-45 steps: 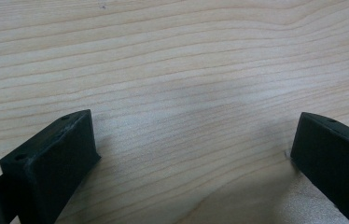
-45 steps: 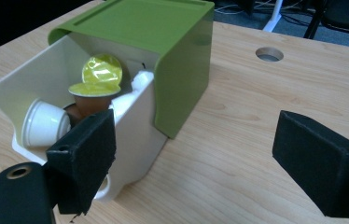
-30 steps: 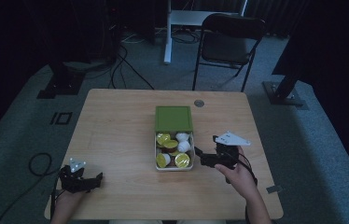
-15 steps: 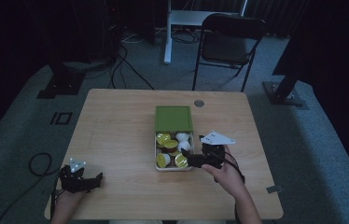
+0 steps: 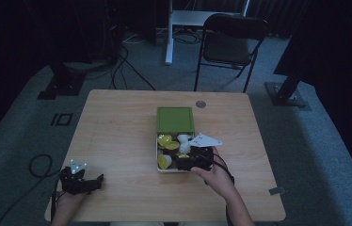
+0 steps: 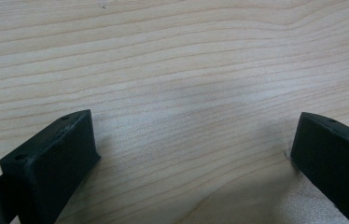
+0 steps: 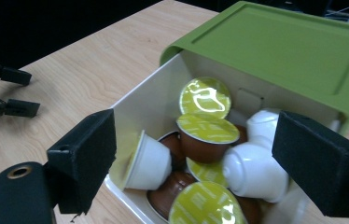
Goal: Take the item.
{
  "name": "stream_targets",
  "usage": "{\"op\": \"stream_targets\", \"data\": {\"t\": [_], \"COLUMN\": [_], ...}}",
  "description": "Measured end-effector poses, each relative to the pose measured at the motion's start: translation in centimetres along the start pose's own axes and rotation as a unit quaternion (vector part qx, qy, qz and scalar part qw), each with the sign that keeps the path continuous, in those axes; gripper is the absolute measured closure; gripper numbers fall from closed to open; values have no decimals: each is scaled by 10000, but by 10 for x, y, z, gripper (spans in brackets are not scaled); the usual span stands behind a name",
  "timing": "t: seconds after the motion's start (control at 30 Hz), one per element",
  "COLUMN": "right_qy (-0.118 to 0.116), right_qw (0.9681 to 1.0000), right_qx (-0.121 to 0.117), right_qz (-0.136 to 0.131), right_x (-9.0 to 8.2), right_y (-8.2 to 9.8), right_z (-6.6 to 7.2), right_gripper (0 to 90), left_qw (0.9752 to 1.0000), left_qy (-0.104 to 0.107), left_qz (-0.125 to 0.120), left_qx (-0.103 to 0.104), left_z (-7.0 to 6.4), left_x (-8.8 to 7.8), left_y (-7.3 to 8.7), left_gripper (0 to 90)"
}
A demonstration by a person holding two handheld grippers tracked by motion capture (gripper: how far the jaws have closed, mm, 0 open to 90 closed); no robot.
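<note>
Several coffee capsules [image 7: 208,128] lie heaped in the white drawer [image 7: 137,105] that stands pulled out of its green box [image 5: 175,119], near the middle of the table [image 5: 117,127] and toward its near edge. We hold the right gripper [image 5: 189,162] at the drawer's near end, jaws spread wide with nothing between them, so we judge the step in hand to be picking one capsule out.

To do it well, we would choose a capsule lying on top and free of its neighbours, such as the white capsule [image 7: 150,163] tipped on its side by the drawer's wall, and close across its body rather than its foil lid. We should come down slowly, since a pad could wedge against the wall or nudge the heap.

From the right gripper view we read each capsule's tilt, foil and colour; from the high view they are mere yellow and white spots. That high view alone places the left gripper [image 5: 81,181] at the table's near left corner, well apart from the box. The left gripper view shows its jaws open over bare wood.
</note>
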State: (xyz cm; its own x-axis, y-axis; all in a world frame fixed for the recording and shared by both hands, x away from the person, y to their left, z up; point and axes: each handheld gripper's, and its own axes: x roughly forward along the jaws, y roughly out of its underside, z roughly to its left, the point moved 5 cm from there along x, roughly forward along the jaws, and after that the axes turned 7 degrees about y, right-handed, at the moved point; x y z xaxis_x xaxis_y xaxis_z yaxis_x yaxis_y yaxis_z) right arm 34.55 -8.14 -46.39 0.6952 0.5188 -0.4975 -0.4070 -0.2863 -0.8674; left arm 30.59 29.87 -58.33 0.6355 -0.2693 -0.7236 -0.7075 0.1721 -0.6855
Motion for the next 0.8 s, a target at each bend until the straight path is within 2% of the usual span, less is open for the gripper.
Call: {"op": "stream_targets", "data": {"t": [0.3, 0.63, 0.77, 0.8], "right_qy": [-185, -270, -230, -218], "right_qw": [9998, 9994, 9994, 9993], "right_qx": [93, 100, 111, 139], "right_qz": [82, 189, 237, 253], "right_x": [15, 31, 35, 36], "right_y": [7, 18, 22, 23], "right_z": [14, 25, 27, 27], "right_gripper": [135, 165, 204, 246], "left_qw": [10000, 10000, 10000, 10000], "left_qy": [-1, 1, 0, 0], "left_qz": [-7, 1, -4, -7], "left_qx": [-7, 1, 2, -1], "left_z": [0, 0, 0, 0], "left_x": [0, 0, 0, 0], "left_y": [0, 0, 0, 0], "left_gripper": [4, 4, 4, 4]}}
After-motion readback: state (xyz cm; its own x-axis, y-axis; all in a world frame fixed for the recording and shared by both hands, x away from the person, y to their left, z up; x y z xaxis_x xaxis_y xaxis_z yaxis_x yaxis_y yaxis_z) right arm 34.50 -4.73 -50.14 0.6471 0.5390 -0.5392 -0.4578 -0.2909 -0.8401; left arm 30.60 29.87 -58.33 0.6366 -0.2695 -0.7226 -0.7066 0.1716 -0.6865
